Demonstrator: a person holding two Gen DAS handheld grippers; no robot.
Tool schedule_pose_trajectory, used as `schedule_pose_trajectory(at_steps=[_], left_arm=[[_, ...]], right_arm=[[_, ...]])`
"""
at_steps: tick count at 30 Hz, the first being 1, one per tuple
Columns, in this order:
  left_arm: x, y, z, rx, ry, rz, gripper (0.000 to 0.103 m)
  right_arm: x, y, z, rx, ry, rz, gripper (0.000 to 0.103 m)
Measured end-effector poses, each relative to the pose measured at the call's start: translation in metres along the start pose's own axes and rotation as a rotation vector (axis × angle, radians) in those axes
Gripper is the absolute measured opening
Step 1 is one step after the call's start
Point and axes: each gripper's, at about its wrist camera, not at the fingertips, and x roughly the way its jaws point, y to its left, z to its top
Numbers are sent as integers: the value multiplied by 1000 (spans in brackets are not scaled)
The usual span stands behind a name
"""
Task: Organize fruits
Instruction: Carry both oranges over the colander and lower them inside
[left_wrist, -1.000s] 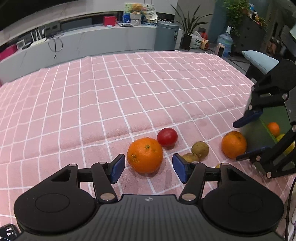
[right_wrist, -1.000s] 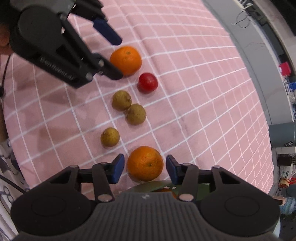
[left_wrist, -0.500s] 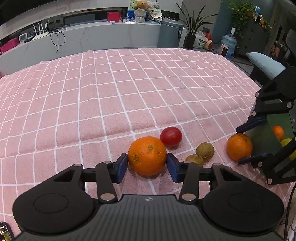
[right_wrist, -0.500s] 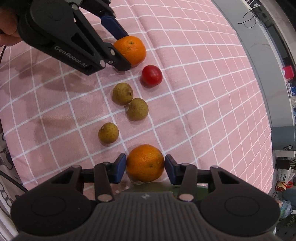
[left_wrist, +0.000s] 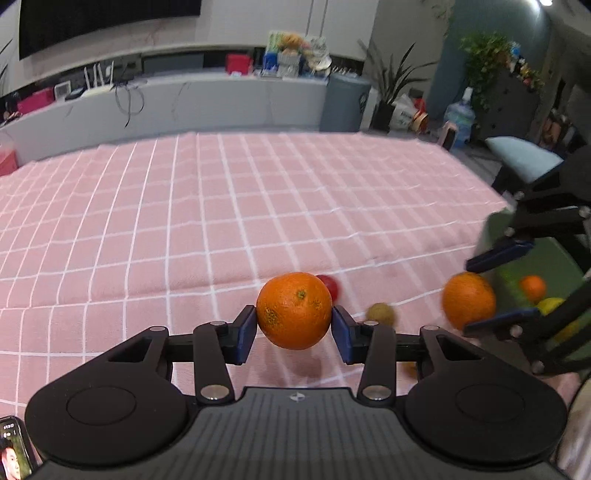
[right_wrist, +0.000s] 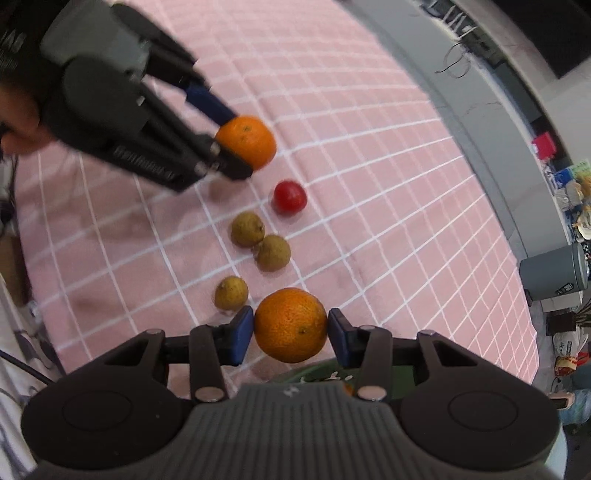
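**Two oranges up, one in each gripper**

Now both claws are loaded. The left gripper has just been closing, and its blue pads are pressed against the sides of an orange, which hangs clear of the pink checked cloth with its shadow on the fabric beneath. Over in the right wrist view the same pair shows at far left, the fruit pinched at the tips of the dark fingers.

The right gripper is clamped on a second orange, pads snug on both flanks, and this one too sits above the cloth, just over the rim of a green bowl peeking out at the near edge. In the left wrist view that bowl sits at the right, with a small orange fruit and a yellow one inside.

Left on the cloth: a red tomato just beyond the left-hand orange, then three small brownish fruits. Two of them are touching each other in the middle, and the third lies nearer, just beside the right gripper's left pad. A grey counter runs along the far side of the room.
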Motion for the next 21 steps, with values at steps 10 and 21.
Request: schedule_pose_trajectory(at_steps=[10,21], left_arm=[[-41,-56,14,52,-55,-195,49],[-31,-121,34,157,-9,-306,49]], right_arm=[[-59,-11,-30,155,-140,-54,40],[-86,-32,-88,274,-108,-93,40]])
